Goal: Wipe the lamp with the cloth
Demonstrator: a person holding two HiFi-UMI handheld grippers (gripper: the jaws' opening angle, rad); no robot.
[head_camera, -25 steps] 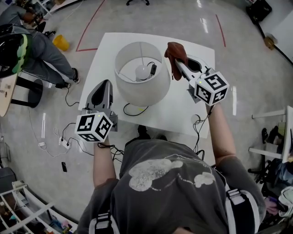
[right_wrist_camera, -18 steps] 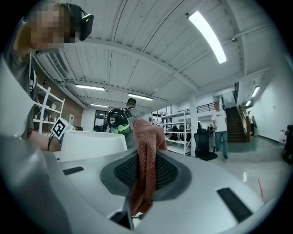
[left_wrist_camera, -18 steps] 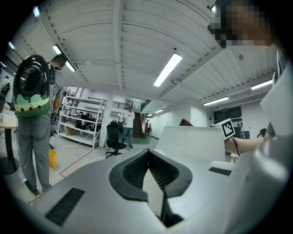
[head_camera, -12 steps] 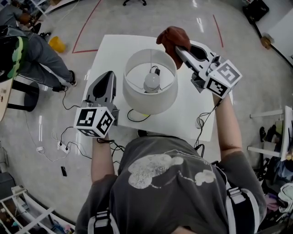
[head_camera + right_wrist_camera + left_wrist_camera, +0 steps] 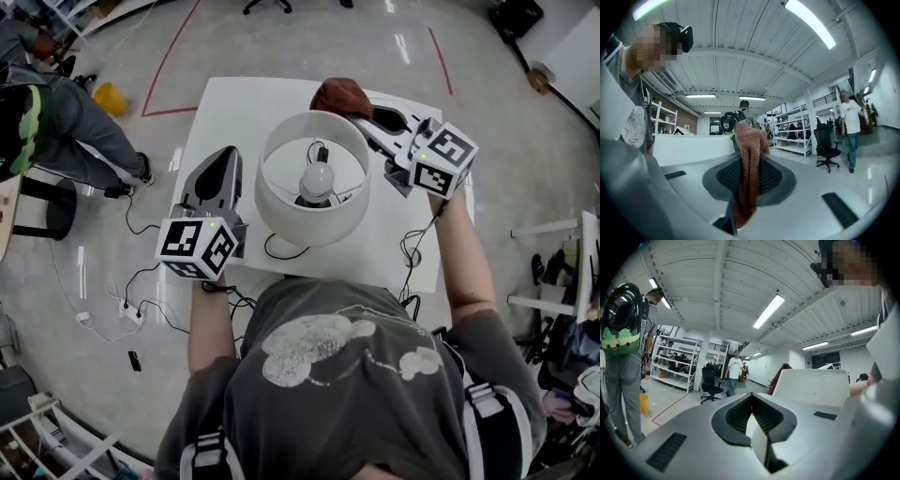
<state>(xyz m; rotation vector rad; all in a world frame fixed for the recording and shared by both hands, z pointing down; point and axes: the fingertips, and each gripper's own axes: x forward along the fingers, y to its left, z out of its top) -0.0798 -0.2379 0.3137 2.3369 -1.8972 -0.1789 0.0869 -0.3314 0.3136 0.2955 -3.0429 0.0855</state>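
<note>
Right gripper (image 5: 749, 183): jaws are closed on the rust-red cloth (image 5: 749, 154), which is pinched between the pads and bunches up beyond the tips. From the head view, the right gripper (image 5: 364, 120) is held at the far right of the lamp (image 5: 298, 208), with the cloth (image 5: 337, 94) set against the far outer side of the shade (image 5: 281, 202), just past its rim. Contact looks likely but is not confirmed.

Left gripper (image 5: 752, 414): jaws are closed together, with nothing between them. It (image 5: 223, 159) is held to the left of the shade, apart from it.

The lamp stands upright near the middle of the white table (image 5: 225, 103), with the bulb (image 5: 318, 175) visible inside.

Progress (judged): wiping is under way at the far side. No mark shows which parts have been covered, so the near and left faces of the shade and the base are taken as yet to be wiped.
</note>
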